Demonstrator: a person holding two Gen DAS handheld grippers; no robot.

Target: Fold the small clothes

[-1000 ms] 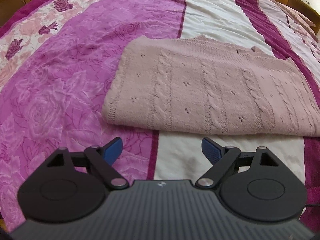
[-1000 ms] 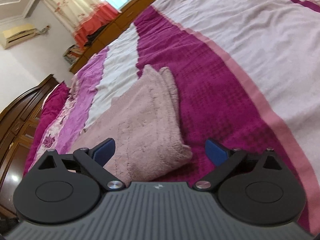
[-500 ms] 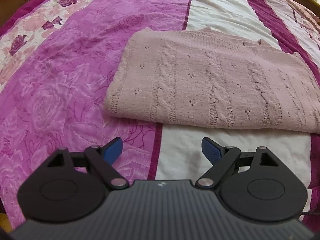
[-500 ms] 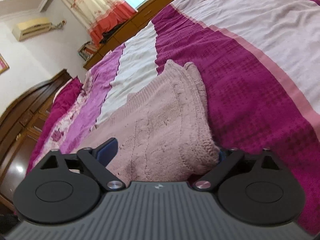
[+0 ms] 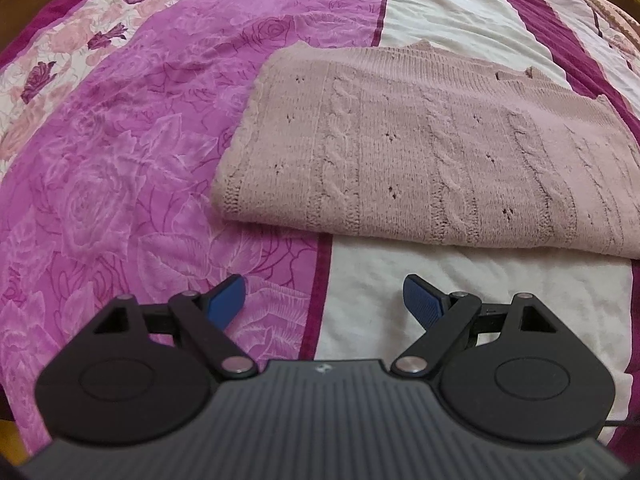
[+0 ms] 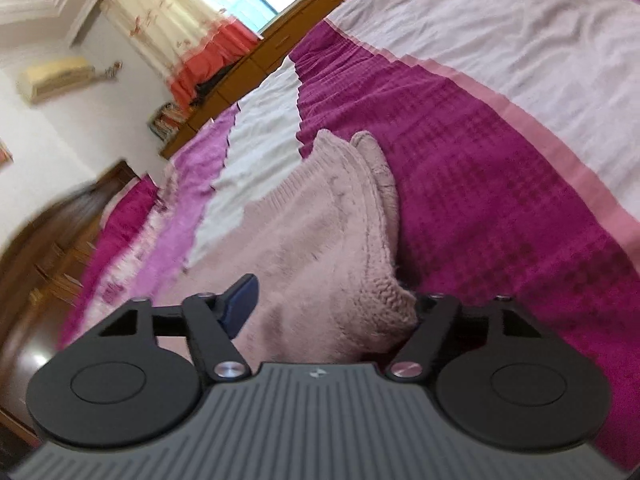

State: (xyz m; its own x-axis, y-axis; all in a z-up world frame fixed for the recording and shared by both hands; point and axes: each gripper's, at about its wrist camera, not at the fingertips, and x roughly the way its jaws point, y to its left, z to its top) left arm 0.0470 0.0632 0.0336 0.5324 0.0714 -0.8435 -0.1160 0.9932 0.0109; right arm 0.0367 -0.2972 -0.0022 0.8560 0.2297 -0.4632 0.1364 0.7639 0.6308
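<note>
- A pink cable-knit sweater (image 5: 432,148) is lying folded into a flat rectangle on the bed (image 5: 120,168), straddling the purple floral band and the white stripe of the cover; in the left wrist view it is filling the frame from 12 to 3 o'clock.
- The left gripper (image 5: 324,300) is hovering over the bedcover at 6 o'clock of the sweater's near folded edge, its jaws standing wide apart with nothing between them and clear of the knit.
- The right gripper (image 6: 332,312) is working at the sweater's end, where the stacked layers are bunching into a thick corner (image 6: 384,292). Its jaws have just been closing, and that corner is sitting between them — the right blue pad is hidden behind the wool and the left pad (image 6: 240,304) is lying against the top of the knit, so whether they are already pinching I cannot tell.
- The knit is looking soft, thick and floppy: light enough to lift with one grip, yet it is likely to sag and let its layers slide apart if only the top one is caught.
- The hold is best taken at the corners of the short end, going deep enough to gather every layer — the ribbed hem is giving the pads the firmest bite.
- The open stitches could snag on a pad edge, so a slow lift is seeming wise.
</note>
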